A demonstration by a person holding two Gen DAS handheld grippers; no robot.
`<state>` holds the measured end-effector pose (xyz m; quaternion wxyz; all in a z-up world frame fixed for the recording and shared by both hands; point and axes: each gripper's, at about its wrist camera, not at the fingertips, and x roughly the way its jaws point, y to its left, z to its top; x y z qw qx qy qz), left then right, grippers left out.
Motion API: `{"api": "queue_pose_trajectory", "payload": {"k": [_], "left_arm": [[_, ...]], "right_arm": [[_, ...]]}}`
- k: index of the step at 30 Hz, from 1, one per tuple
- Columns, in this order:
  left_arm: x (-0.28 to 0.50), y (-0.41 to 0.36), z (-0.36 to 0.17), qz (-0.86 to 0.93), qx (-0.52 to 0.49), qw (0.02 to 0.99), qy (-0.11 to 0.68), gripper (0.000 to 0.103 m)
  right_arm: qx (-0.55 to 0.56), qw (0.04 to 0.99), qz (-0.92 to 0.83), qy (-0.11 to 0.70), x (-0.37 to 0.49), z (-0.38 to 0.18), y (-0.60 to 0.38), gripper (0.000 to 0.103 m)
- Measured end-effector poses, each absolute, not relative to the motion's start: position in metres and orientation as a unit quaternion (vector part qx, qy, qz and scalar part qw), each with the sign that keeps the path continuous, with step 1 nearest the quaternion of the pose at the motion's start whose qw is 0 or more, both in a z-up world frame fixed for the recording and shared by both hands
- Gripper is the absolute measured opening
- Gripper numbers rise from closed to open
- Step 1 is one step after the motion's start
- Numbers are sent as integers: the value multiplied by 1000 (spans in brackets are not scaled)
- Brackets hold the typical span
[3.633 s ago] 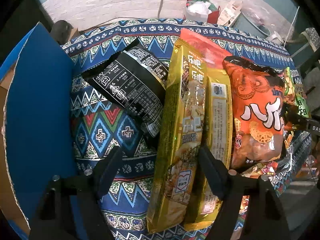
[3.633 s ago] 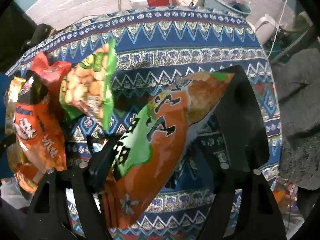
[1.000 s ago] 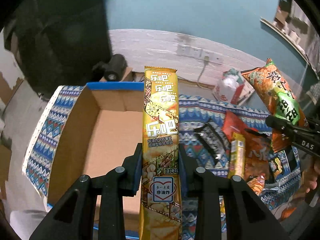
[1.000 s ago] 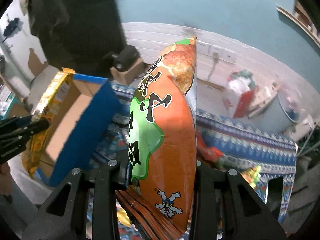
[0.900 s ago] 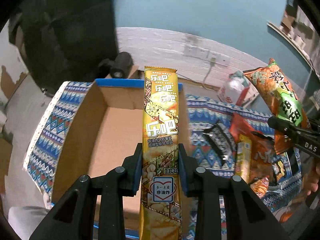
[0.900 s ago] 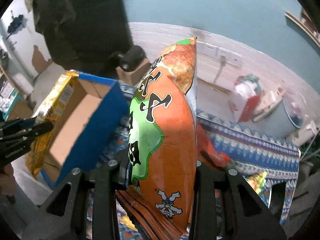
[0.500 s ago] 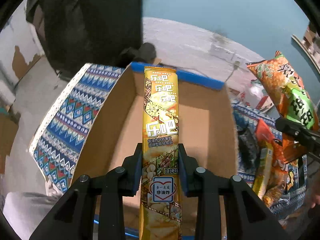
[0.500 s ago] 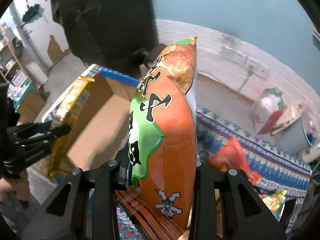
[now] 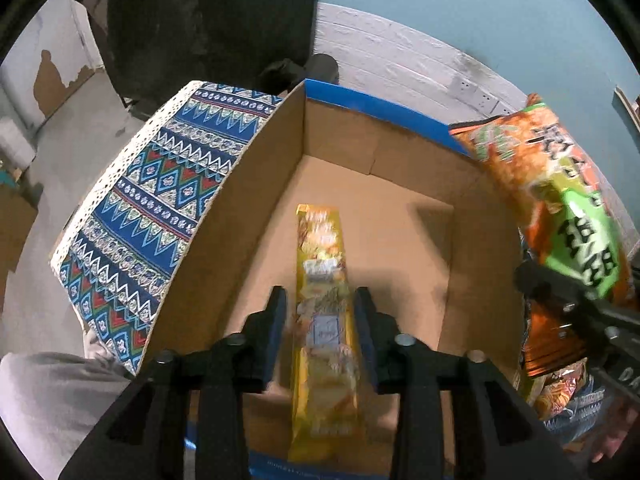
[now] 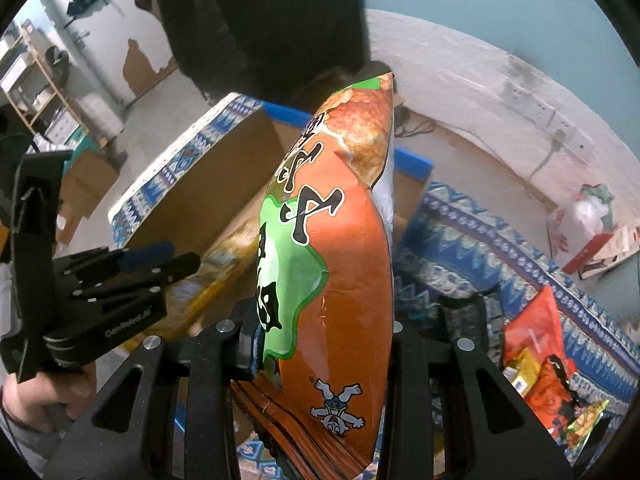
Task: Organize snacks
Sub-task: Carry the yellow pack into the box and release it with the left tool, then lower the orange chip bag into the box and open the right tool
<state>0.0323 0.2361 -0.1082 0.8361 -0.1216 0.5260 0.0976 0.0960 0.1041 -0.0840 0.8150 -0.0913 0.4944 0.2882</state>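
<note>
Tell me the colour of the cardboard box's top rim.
Blue: the brown cardboard box's top rim is a bright blue strip, clearest in the left wrist view.

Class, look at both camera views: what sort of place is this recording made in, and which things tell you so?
Probably a makeshift workroom or storeroom, not a kitchen: bare concrete floor, peeling wall paint, a shelving rack, and a cloth-covered table beside a cardboard box.
</note>
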Motion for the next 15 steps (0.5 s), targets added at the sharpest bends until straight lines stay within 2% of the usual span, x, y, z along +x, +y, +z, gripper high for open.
{"api": "queue_pose_trajectory", "payload": {"k": [1,4,7,15], "left_arm": [[31,236,-106,100,-121,837,524,48],[28,239,-99,106,-119,840,518,51],[23,241,-92,113,-116,843,512,59],[18,241,-81,114,-113,850,502,65]], "right_arm": [[-94,813,291,497,96,-86,107,32],[-100,807,294,502,96,-93,116,32],[-104,801,299,508,98,-99,124,32],[-107,788,302,526,102,-115,132,36]]}}
